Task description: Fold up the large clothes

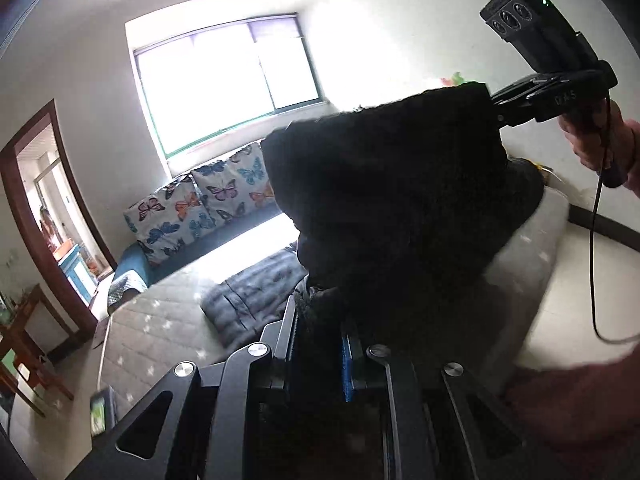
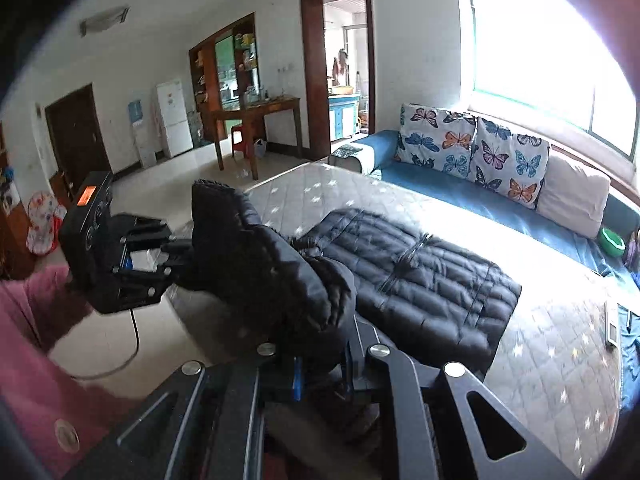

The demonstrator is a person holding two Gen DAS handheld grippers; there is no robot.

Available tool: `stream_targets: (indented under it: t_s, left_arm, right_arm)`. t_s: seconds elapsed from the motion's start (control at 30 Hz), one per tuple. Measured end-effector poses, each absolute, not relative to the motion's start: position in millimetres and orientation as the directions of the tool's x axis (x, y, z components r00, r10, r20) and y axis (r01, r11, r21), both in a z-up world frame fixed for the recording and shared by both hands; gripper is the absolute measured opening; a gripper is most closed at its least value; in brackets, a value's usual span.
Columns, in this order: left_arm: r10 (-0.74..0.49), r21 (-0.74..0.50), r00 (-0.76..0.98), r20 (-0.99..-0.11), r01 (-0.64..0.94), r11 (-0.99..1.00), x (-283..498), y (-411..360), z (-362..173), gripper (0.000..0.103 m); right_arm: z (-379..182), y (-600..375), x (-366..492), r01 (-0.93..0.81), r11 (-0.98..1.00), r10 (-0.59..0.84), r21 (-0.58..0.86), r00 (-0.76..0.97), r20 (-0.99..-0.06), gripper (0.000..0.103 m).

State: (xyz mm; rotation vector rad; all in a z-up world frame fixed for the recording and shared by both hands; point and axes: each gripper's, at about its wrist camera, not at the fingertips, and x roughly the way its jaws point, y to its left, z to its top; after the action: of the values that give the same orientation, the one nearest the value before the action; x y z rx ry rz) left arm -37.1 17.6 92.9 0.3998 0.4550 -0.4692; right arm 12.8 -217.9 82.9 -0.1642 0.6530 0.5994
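Your left gripper clamps a fold of the black jacket, which rises ahead of the jaws. Beyond and right of them, your right gripper pinches its upper edge. The mattress lies below, left.

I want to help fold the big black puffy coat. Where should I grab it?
Grab the black puffy coat at its lifted end, one corner per claw, coming from the mattress edge nearest you. That end already hangs between the left claw and right claw, while the rest lies flat, ready to fold over.
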Motion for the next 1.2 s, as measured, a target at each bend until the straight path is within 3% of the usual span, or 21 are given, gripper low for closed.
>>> stream_targets:
  t_s: [0.27, 0.43, 0.63, 0.93, 1.2]
  left_arm:
    - [-0.263, 0.212, 0.777, -0.572, 0.449, 0.868, 117.2, 2.6, 123.3, 0.018]
    - [-0.197, 0.217, 0.747, -0.635, 0.417, 0.883, 207.8, -13.7, 114.8, 0.018]
    - [-0.159, 0.171, 0.648, -0.744, 0.415, 0.893, 285.9, -42.7, 77.0, 0.017]
    - [-0.110, 0.157, 0.559, -0.822, 0.408, 0.899, 363.6, -46.8, -9.7, 0.018]
    - [-0.040, 0.217, 0.553, -0.832, 0.391, 0.894, 403.6, -29.6, -64.2, 0.026]
  right_arm:
    - [77.3, -229.0, 148.3, -0.468, 0.878, 0.418, 0.103, 0.642, -0.643, 0.016]
    - [49.2, -238.6, 223.9, -0.372, 0.914, 0.378, 0.161, 0.638, -0.671, 0.015]
    - [-9.0, -252.9, 288.4, -0.265, 0.936, 0.348, 0.234, 0.576, -0.740, 0.015]
    - [-101.4, -269.9, 336.0, -0.145, 0.941, 0.338, 0.306, 0.438, -0.833, 0.016]
    - [-102.9, -279.4, 337.7, -0.097, 0.944, 0.324, 0.314, 0.442, -0.836, 0.019]
